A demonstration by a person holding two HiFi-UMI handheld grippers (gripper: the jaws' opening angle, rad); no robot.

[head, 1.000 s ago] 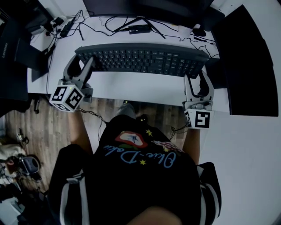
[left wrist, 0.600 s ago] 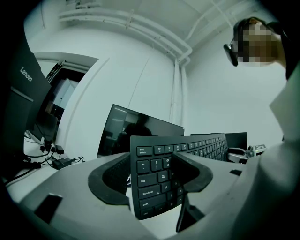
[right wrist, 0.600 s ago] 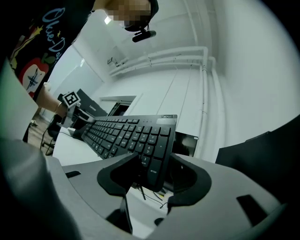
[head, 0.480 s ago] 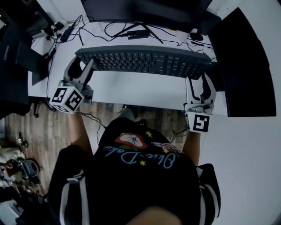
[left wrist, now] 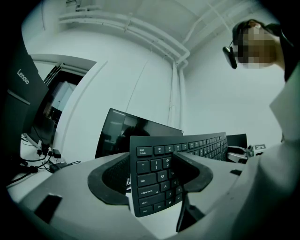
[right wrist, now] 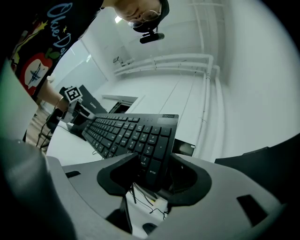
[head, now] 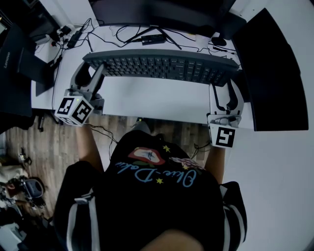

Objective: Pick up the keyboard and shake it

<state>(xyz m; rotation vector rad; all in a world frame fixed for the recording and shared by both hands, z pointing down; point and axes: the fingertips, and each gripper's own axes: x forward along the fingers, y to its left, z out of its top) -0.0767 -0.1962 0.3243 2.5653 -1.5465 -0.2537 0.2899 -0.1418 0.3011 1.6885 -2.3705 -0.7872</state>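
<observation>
Head view, with both gripper views. The keyboard point(head: 162, 66) is a long, thin, flat slab of matte black plastic with rows of low square keys. Its long axis runs left to right across the white desk point(head: 152, 100), and the right end sits slightly nearer the person. The key face is turned upward and the top row points toward the monitor point(head: 162, 12) behind it. The keyboard is held by its two short ends in front of the monitor and appears raised just off the desk. The left gripper point(head: 90, 68) has its grey, curved, rubber-lined jaws closed on the left end, by the escape and tab keys point(left wrist: 159, 178). The right gripper point(head: 224, 88) is clamped likewise on the number-pad end point(right wrist: 136, 136). Thin black cables point(head: 122, 29) trail over the smooth desk behind the keyboard. A closed black laptop point(head: 19, 63) lies at the left, above a wooden floor point(head: 54, 142).
</observation>
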